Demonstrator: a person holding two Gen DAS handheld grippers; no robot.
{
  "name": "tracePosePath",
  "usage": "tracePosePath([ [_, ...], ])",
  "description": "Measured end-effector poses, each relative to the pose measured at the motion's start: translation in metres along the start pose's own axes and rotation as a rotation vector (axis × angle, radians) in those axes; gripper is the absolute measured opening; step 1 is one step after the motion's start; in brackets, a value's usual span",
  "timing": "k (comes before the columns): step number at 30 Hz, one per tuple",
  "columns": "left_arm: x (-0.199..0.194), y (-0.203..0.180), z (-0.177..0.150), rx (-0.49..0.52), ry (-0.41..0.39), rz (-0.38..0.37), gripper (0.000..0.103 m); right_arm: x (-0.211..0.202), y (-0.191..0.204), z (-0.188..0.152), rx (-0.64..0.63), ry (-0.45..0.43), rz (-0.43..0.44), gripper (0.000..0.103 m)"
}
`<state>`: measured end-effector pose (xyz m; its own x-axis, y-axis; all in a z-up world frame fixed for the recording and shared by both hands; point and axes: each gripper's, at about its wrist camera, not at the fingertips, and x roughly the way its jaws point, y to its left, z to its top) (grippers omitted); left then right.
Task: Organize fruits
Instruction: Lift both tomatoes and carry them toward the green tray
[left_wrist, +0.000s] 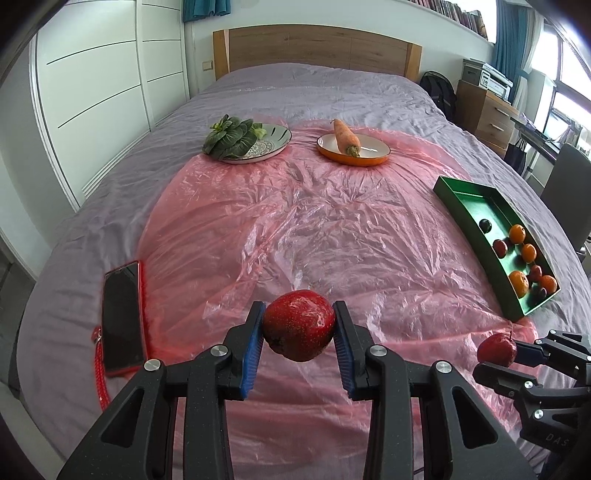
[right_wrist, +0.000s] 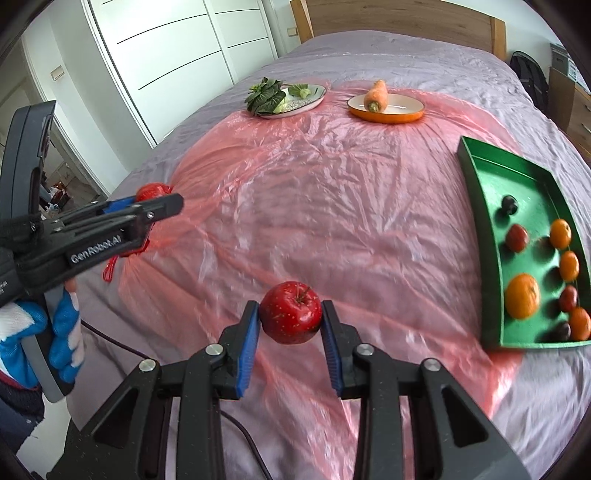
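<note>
My left gripper (left_wrist: 298, 330) is shut on a dark red apple (left_wrist: 298, 325), held above the pink plastic sheet (left_wrist: 314, 229). My right gripper (right_wrist: 290, 317) is shut on a second red apple (right_wrist: 290, 312) with its stem up, also lifted over the sheet. Each gripper shows in the other's view: the right one with its apple (left_wrist: 496, 349) at the lower right, the left one (right_wrist: 159, 201) at the left with a bit of its apple (right_wrist: 149, 192). A green tray (right_wrist: 480, 221) on the right holds several oranges and small dark red fruits.
At the far end of the sheet, a patterned plate (left_wrist: 273, 142) carries leafy greens (left_wrist: 229, 138) and an orange dish (left_wrist: 364, 155) carries a carrot (left_wrist: 346, 136). A phone (left_wrist: 122, 317) lies on the bed at the left. A gloved hand (right_wrist: 62, 325) holds the left gripper.
</note>
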<state>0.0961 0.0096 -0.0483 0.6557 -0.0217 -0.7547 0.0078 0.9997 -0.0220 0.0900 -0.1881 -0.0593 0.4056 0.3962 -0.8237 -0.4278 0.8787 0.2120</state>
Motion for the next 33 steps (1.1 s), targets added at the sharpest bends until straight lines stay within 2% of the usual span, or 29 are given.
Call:
tracePosePath([
  [7,-0.023,-0.013,-0.011,0.017,-0.013,0.007,0.031,-0.026,-0.005,-0.019,0.010,-0.020,-0.011,0.044],
  [17,-0.047,-0.058,-0.027,0.090,-0.019,-0.009,0.031,-0.058,-0.017,-0.044,0.037,-0.061,-0.018,0.044],
  [33,-0.073,-0.138,-0.024,0.230,-0.047,-0.061,0.031,-0.117,-0.079,-0.078,0.156,-0.158,-0.081,0.044],
])
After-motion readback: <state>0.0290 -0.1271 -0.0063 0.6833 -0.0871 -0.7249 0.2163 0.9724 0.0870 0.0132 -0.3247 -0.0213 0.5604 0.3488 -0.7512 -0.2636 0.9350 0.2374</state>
